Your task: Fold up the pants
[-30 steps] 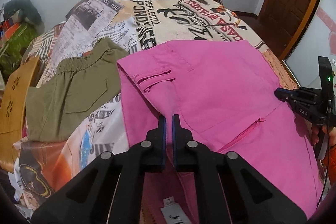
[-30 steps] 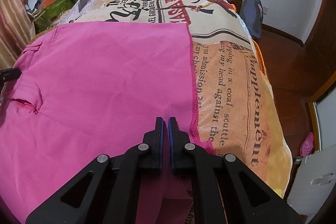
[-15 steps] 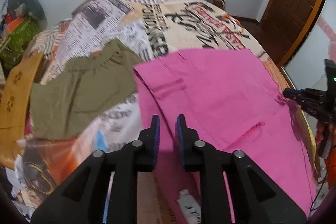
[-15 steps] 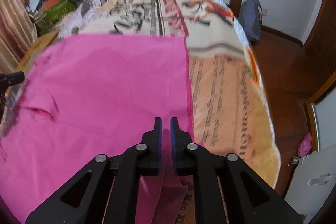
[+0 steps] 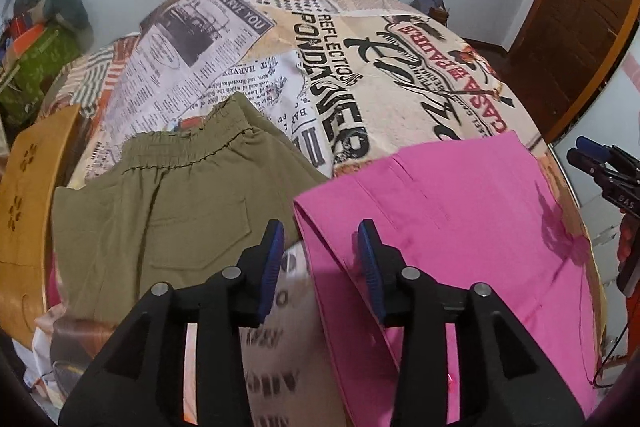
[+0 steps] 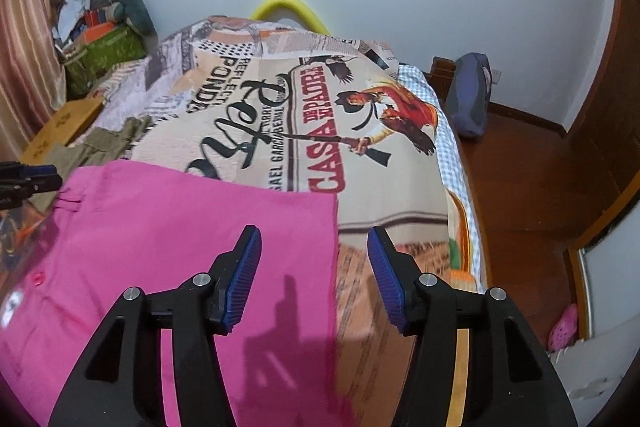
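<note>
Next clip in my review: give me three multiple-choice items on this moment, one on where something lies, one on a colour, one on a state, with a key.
1. Where do the olive shorts lie relative to the pink pants in the left wrist view?
A. on top of them
B. to their left on the bedspread
C. on the floor

2. What colour are the pads of the right tool?
A. blue
B. red
C. white

3. How are the jaws of the left tool?
A. shut on the pants
B. shut on the shorts
C. apart, gripping nothing

Key: B, the shorts sit left of the pants; A, the ribbed pads are blue; C, bedspread and pants edge show through the gap, the jaws having just been opening.
</note>
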Motion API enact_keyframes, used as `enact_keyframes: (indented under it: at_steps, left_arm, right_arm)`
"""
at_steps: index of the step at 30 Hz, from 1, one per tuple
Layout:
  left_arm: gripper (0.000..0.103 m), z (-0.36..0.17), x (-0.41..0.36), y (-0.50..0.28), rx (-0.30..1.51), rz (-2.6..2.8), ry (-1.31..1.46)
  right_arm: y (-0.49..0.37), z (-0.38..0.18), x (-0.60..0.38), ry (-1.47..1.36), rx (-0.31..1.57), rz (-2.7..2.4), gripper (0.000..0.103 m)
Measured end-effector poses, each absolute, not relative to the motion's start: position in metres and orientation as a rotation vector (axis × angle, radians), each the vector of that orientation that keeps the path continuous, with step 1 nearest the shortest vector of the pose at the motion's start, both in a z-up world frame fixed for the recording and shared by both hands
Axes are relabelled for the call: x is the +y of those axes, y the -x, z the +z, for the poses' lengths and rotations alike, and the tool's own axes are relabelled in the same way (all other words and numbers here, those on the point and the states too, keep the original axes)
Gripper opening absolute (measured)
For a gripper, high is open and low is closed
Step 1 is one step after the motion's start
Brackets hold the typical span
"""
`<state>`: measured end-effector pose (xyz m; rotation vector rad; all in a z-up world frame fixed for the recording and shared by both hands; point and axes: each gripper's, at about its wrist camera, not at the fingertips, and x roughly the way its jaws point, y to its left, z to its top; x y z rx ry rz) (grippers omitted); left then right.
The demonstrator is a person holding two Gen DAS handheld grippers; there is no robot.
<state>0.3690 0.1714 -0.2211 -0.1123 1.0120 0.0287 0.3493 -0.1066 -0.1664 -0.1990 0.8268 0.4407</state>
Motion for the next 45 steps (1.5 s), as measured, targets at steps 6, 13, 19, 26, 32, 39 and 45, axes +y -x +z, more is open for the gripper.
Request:
enact_keyframes:
  at_steps: [6,13,19,26,32,39,45]
  left_arm:
    - [0.051,-0.245,0.18,-0.389,1.062,-0.009,0.165]
    - [0.058,-0.255,0.179,-0.394,1.053,-0.012,0.145]
    - [0.059,-0.262,0.184,-0.398,1.053,-0.015,0.194]
    - [0.038,-0.263,0.181,-0.399,1.055,-0.029,0.257]
    - [0.009,-0.254,0.165,-0.4,1.056,0.053,0.094]
    - [0.007,-0.209,0.165,-0.395,0.987,0.07,0.026]
    - [0.007,-0.16,0.17,-0.394,0.91,0.095,0.027]
  right_arm:
    - [-0.383,-0.19,-0.102,0.187,0.875,0.458,0.051]
    - [-0.408,-0.222,-0.093,0.216,0.953,0.519,0.051]
    - [-0.414,-0.231,-0.091,0.211,0.959,0.518,0.052]
    - [-0.418,-0.23,-0.083,0.22,0.998,0.514,0.014]
    - [-0.41,-0.225,-0.071,0.286,0.967,0.493,0.004]
    - [-0.41,-0.18,-0.076,0.242,0.883,0.478,0.003]
    - [-0.402,-0.128,-0.078,0.223,0.79,0.468,0.003]
